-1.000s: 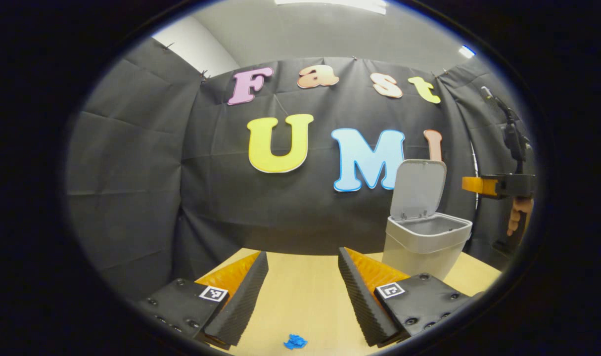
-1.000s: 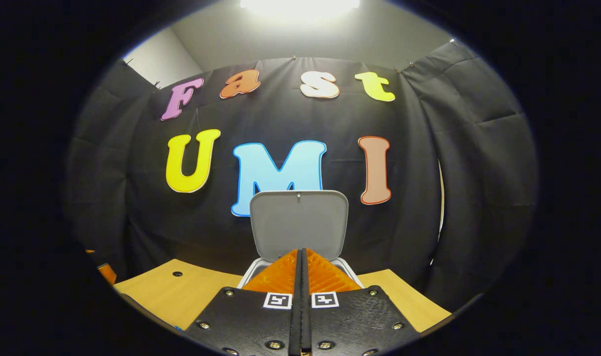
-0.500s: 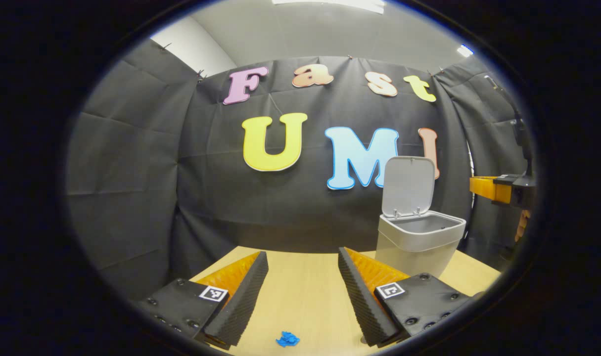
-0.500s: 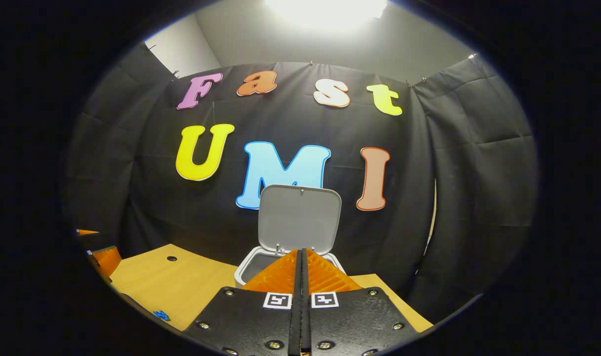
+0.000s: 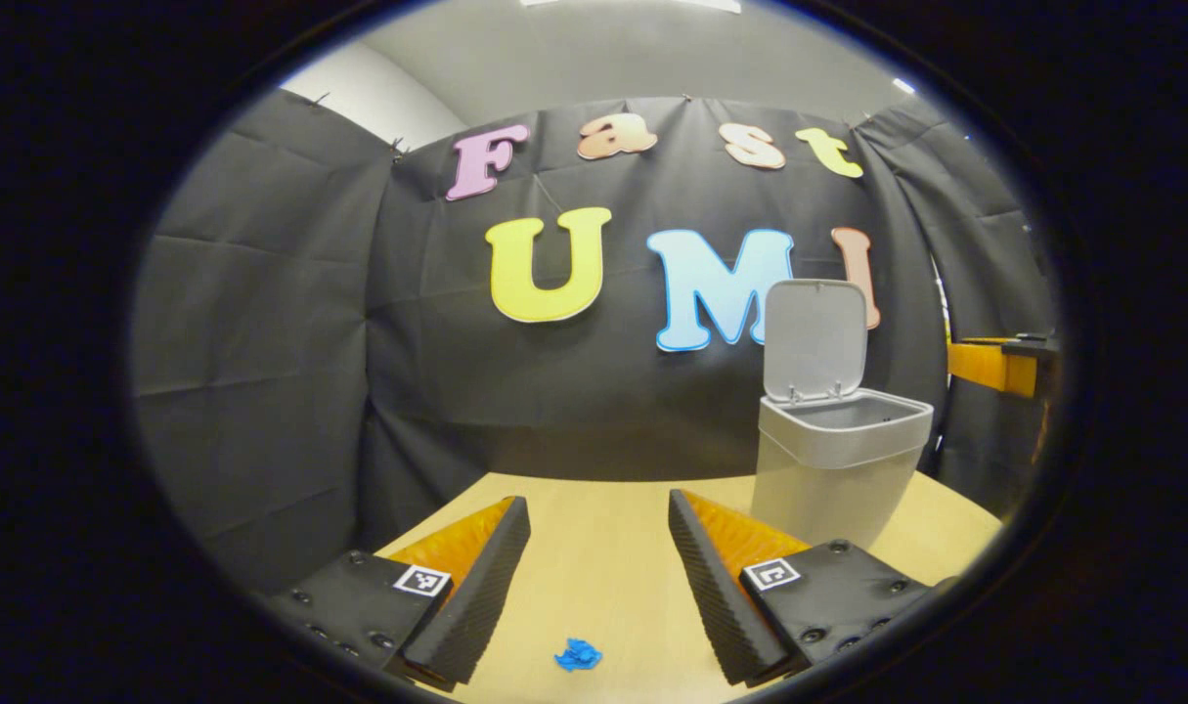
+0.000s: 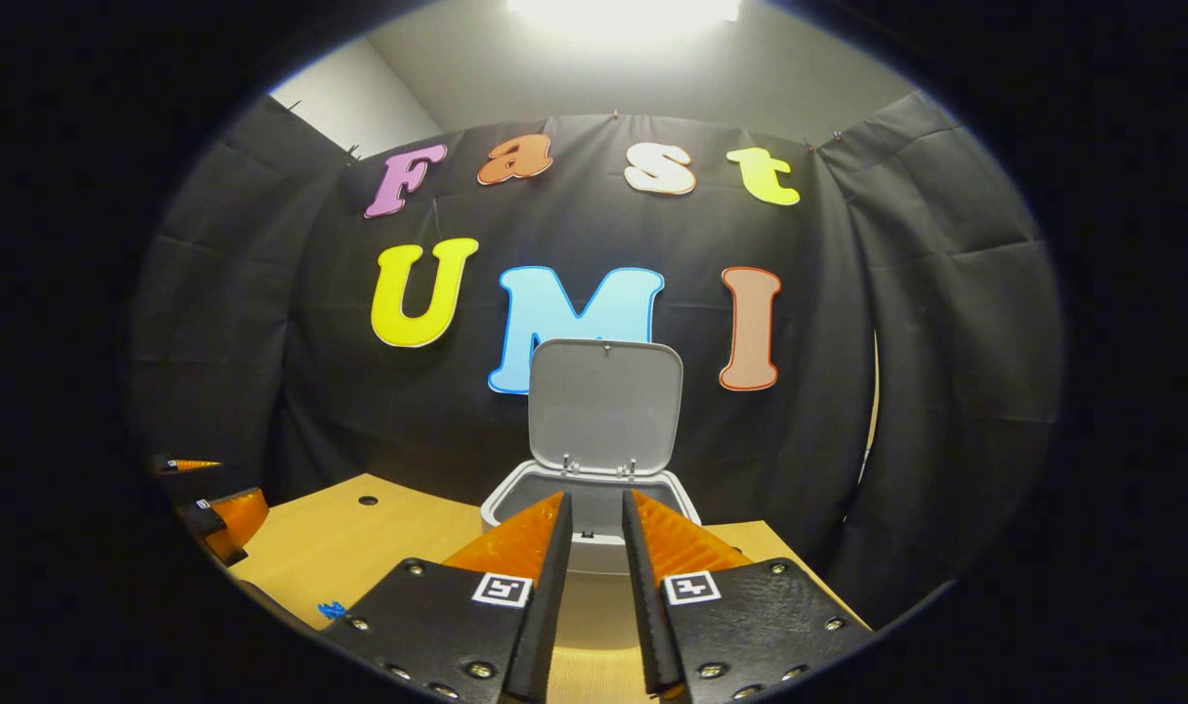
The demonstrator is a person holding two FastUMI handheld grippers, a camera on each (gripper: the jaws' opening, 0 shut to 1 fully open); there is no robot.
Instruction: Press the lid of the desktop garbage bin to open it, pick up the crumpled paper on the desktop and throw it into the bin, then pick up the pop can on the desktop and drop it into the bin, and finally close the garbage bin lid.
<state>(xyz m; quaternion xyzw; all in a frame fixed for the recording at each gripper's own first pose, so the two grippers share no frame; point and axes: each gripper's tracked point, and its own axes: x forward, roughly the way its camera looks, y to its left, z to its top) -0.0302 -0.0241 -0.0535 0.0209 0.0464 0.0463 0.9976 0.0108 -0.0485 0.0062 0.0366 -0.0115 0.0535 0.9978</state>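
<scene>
The grey desktop bin stands on the wooden table with its lid tipped up and its inside showing. A small blue crumpled paper lies on the table just below and between the fingers of my left gripper, which is open wide and holds nothing. In the right gripper view the bin sits straight ahead, lid upright. My right gripper hovers in front of its rim, open by a narrow gap with nothing in it. The blue paper shows low on the left.
The light wooden table ends at the black cloth wall behind the bin. A small round hole marks the tabletop left of the bin. The other gripper shows at the far right, beyond the bin.
My right gripper's fingers were pressed together and now stand slightly apart; it has drawn back from the bin, so more of the rim shows. The lid stays up. The left gripper barely shifted.
</scene>
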